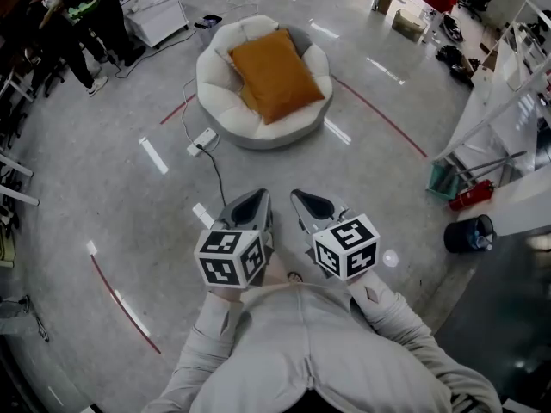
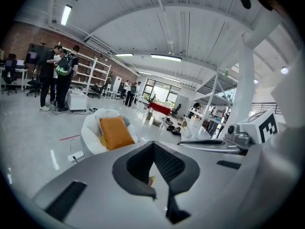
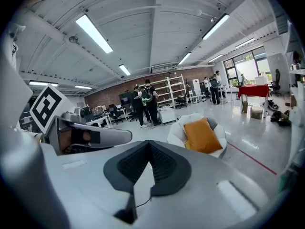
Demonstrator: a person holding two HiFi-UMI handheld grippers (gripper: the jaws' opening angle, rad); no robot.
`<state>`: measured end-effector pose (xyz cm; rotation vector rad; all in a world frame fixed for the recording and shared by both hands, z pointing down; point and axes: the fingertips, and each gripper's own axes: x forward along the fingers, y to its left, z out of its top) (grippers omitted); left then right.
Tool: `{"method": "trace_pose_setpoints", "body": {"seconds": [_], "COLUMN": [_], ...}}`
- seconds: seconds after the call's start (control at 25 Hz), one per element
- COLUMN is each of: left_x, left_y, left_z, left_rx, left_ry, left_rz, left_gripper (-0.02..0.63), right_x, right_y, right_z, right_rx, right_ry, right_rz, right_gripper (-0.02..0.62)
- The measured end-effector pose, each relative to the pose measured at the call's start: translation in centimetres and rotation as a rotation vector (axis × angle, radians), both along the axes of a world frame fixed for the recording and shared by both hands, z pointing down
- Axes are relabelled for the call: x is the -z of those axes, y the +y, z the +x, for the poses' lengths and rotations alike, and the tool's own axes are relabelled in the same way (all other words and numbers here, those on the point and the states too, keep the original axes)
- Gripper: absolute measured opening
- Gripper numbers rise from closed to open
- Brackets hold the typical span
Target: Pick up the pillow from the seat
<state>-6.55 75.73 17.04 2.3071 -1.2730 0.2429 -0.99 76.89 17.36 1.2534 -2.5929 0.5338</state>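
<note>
The task has not started. The orange pillow (image 1: 275, 74) lies on the round white seat (image 1: 225, 101), propped against its padded back at the far side of the grey floor (image 1: 155, 222). Neither gripper touches it.

In the head view I have both grippers held close in front of the person's chest. They sit side by side and point toward the seat, but are well apart from it with a wide stretch of floor between. The left gripper (image 1: 256, 198) has its jaws pressed together with nothing between them. Its own view shows the two dark pads meeting at the tip, and the pillow sits far beyond them, off to the left of the jaw line. The right gripper (image 1: 303, 200) is closed and empty in the same way. In its view the pillow and seat lie far ahead, to the right of the jaws.

By my reckoning everything is left to do: cross the floor to the seat, spread the jaws, take the pillow by an edge or corner, and lift it clear of the cushions.

A white power strip (image 1: 203, 140) with its cable lies on the floor just beside the seat's near left side, and I would steer around it on the approach. Some people (image 1: 86, 15) stand at the far left, well apart from the seat.
</note>
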Motion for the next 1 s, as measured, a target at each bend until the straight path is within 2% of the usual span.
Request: {"method": "trace_pose_setpoints", "body": {"seconds": [0.6,1.0], "left_x": [-1.5,-0.3], "left_y": [-12.2,-21.8], "left_z": [-0.2,-1.9], "left_rx": [-0.048,-0.060], "left_ry": [0.011,0.006], "left_rz": [-0.015,-0.033], "left_gripper": [0.003,0.003], "right_x": [-1.1,-0.5], "right_y": [-12.1,-21.4], "right_z": [-0.6,-2.1], "right_rx": [-0.033,-0.043], "right_ry": [0.033,0.021], "right_rz": [-0.004,-0.033], "right_gripper": [0.000,0.000]}}
